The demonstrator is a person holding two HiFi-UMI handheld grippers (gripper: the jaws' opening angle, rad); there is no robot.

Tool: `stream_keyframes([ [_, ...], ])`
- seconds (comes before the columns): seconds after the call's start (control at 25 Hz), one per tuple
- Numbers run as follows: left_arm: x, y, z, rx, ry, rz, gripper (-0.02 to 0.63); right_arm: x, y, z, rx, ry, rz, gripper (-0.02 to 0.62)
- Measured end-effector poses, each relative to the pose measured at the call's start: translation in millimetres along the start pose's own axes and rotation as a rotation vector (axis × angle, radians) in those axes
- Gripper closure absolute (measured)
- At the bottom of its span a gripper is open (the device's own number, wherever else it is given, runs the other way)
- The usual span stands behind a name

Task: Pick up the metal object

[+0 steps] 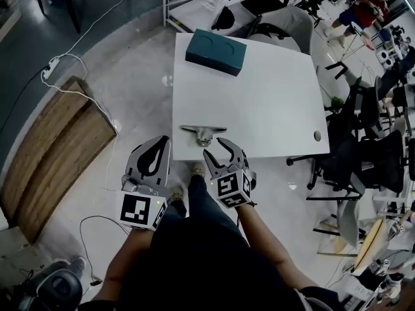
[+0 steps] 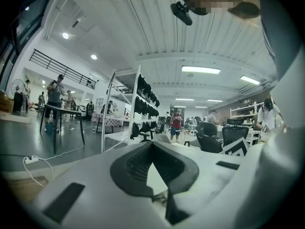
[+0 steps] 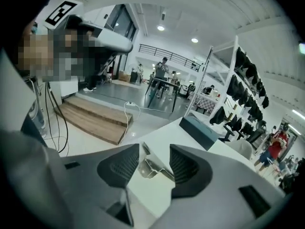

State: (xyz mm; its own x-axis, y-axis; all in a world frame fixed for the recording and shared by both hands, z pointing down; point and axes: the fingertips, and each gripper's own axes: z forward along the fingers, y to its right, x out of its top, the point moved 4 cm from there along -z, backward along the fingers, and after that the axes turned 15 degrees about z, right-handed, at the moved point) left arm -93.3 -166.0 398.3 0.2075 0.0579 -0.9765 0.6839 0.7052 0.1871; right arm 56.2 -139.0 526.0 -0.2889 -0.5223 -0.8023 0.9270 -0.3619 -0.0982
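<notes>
Jaws of the right gripper [image 1: 214, 146] are held apart, lined up to straddle the small silver metal bracket [image 1: 203, 132] at the 6 o'clock edge of the square white table [image 1: 259, 96]. The left gripper [image 1: 161, 141] is held closed and empty, out of the way.

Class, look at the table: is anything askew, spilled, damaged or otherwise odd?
Only the teal box, at the far left corner of the white table, sits slightly askew to its edges. Nothing looks spilled or damaged.

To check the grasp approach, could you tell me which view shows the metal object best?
The right gripper view: the metal object is seen close, between open jaws. The head view shows it whole but small; the left gripper view does not show it clearly.
</notes>
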Motion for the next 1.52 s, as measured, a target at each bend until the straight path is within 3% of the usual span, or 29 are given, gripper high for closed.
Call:
stream_keyframes([
  [0.4, -15.7, -21.8, 60.0, 0.134, -0.091, -0.031, 0.583, -35.4, 9.9, 73.9, 0.221, -0.221, -0.339, 0.393],
  [0.6, -23.9, -26.8, 71.4, 0.203, -0.124, -0.041, 0.583, -46.5, 7.5, 96.0, 0.276, -0.285, -0.522, 0.411],
  [0.84, -20.8, -24.4, 73.8, 0.265, -0.128, -0.043, 0.583, -50.9, 7.5, 101.3, 0.283, -0.305, -0.679, 0.441],
  [1.12, -21.9, -28.3, 65.1, 0.295, -0.138, -0.042, 0.583, -51.7, 7.6, 110.6, 0.248, -0.338, -0.748, 0.494],
  [1.36, -20.5, -35.4, 75.3, 0.241, -0.137, -0.034, 0.583, -39.5, 13.4, 119.9, 0.174, -0.3, -0.796, 0.532],
  [1.52, -19.5, -39.8, 88.5, 0.18, -0.13, -0.033, 0.583, -21.7, 23.2, 123.6, 0.139, -0.279, -0.77, 0.566],
])
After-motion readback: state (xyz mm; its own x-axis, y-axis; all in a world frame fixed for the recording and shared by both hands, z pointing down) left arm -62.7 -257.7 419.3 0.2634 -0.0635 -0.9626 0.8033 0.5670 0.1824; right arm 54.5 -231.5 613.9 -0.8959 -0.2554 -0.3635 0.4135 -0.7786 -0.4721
